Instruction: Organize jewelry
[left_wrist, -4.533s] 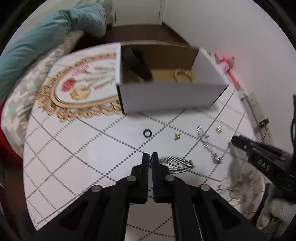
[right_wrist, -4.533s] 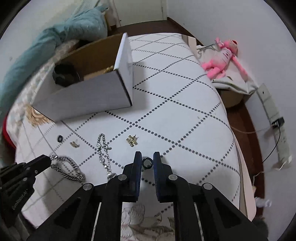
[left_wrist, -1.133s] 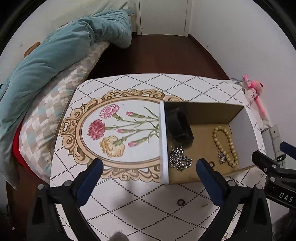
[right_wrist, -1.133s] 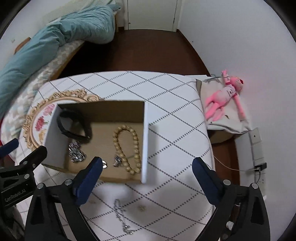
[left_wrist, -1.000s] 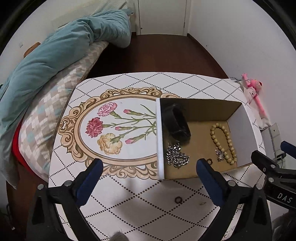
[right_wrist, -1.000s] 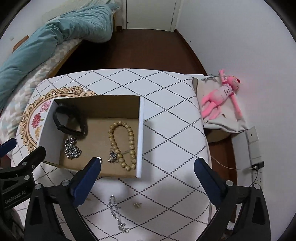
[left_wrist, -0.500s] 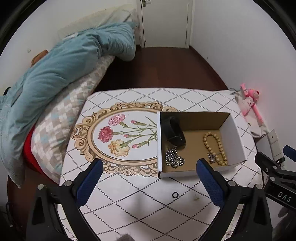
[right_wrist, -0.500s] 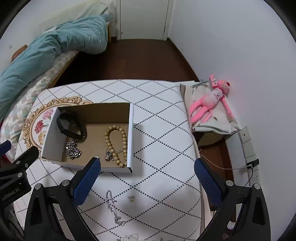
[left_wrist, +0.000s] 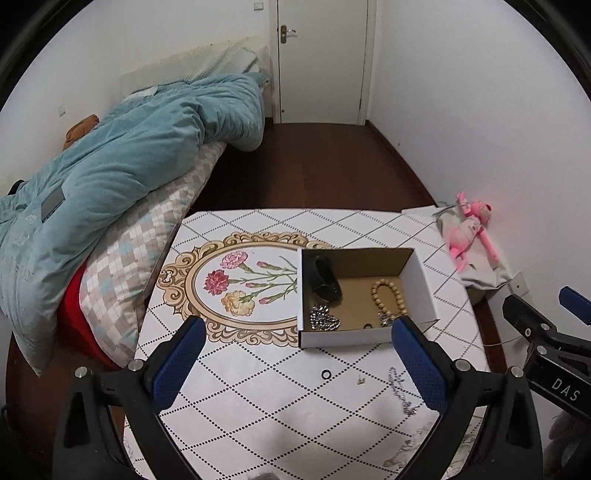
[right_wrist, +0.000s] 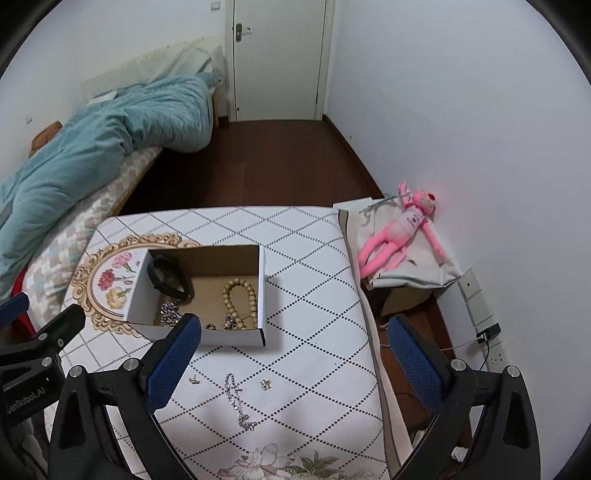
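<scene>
Both grippers, left gripper (left_wrist: 295, 354) and right gripper (right_wrist: 293, 349), hang high above the table (left_wrist: 258, 413) with jaws spread wide and nothing between them. The open cardboard box (left_wrist: 423, 295), right of centre in the left view, already holds a black band (left_wrist: 325, 282), a wooden bead bracelet (left_wrist: 389, 295), a silver chain heap (left_wrist: 324, 322) and a small ring (left_wrist: 367, 325). Outside it, below its near wall, lie a black ring (left_wrist: 325, 374), a tiny gold piece (left_wrist: 360, 378) and a silver chain (right_wrist: 238, 402); the right view adds a small gold charm (right_wrist: 265, 384) just right of that chain.

The step in hand appears to be choosing the next loose piece. A sound approach would be to descend nearly vertically over one item, narrow the jaws before contact, and pinch flat pieces at an edge; the chain likely trails and may snag.

The box's near wall stands between the loose items and its floor, so a lift over it is needed. A blue duvet (left_wrist: 122, 158) fills the upper left; a pink plush toy (right_wrist: 399, 230) lies at centre right, well apart.
</scene>
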